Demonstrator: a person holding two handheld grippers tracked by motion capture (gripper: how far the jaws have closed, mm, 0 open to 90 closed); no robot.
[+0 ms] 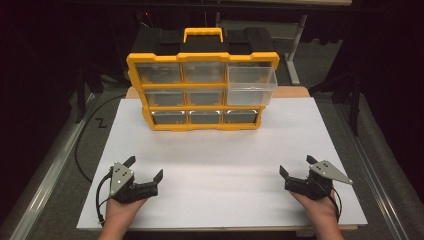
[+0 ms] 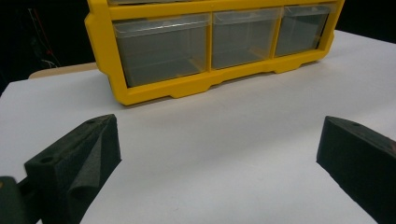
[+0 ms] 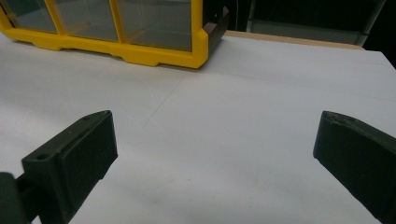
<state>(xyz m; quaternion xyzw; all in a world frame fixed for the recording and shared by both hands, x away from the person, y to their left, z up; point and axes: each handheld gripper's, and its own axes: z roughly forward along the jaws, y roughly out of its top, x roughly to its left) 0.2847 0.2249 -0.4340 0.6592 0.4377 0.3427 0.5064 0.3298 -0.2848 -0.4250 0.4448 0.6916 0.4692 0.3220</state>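
A yellow organizer cabinet with clear drawers stands upright at the back of the white table. Its upper right drawer is pulled out toward me; the other drawers sit flush. My left gripper rests at the near left of the table, open, nothing between its jaws. My right gripper rests at the near right, likewise open and holding nothing. In the left gripper view the cabinet's bottom row of drawers lies ahead. The right gripper view catches the cabinet's lower right corner.
A black case with a yellow handle sits behind the cabinet. A dark cable runs along the floor at the left of the table. Metal rails flank both sides.
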